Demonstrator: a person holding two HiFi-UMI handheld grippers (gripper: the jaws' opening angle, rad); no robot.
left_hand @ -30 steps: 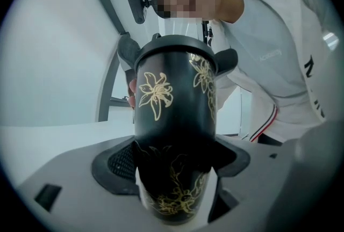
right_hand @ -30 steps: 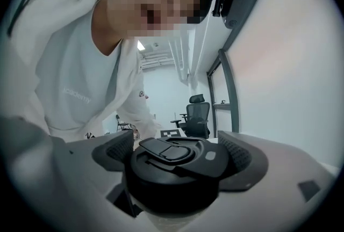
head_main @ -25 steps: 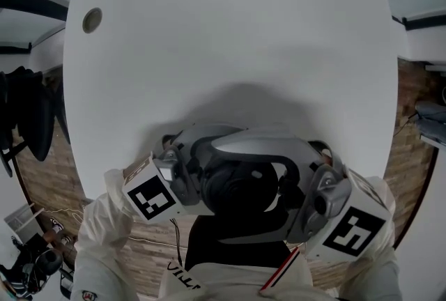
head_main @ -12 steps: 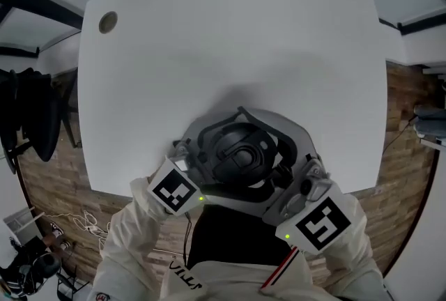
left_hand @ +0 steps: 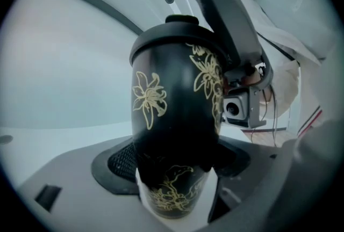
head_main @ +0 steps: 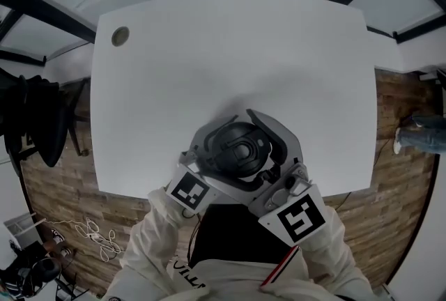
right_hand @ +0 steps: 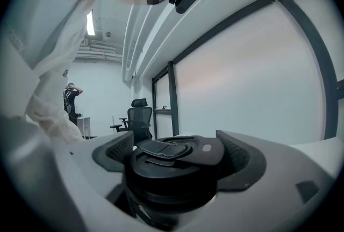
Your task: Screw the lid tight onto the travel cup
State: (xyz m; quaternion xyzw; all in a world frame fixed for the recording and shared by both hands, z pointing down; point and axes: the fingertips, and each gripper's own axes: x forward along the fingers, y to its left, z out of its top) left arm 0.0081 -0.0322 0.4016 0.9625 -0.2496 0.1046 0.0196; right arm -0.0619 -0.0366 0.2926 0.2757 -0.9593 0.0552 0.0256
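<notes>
Black, gold-flowered travel cup [left_hand: 172, 113] is held near upright over the bench's [head_main: 230, 63] near edge, its lower body clamped in the left gripper's [left_hand: 177, 166] jaws. On top, the right gripper's [right_hand: 174, 153] jaws clasp the lid [right_hand: 172, 174], square across that axis.

With the white-sleeved left arm [head_main: 148, 251] and right arm [head_main: 340, 259] drawn in close before the chest, the left gripper [left_hand: 177, 165] gripped the travel cup [left_hand: 172, 102] by its body, and the right gripper [right_hand: 175, 157], facing it, clamped the lid [right_hand: 167, 146].
</notes>
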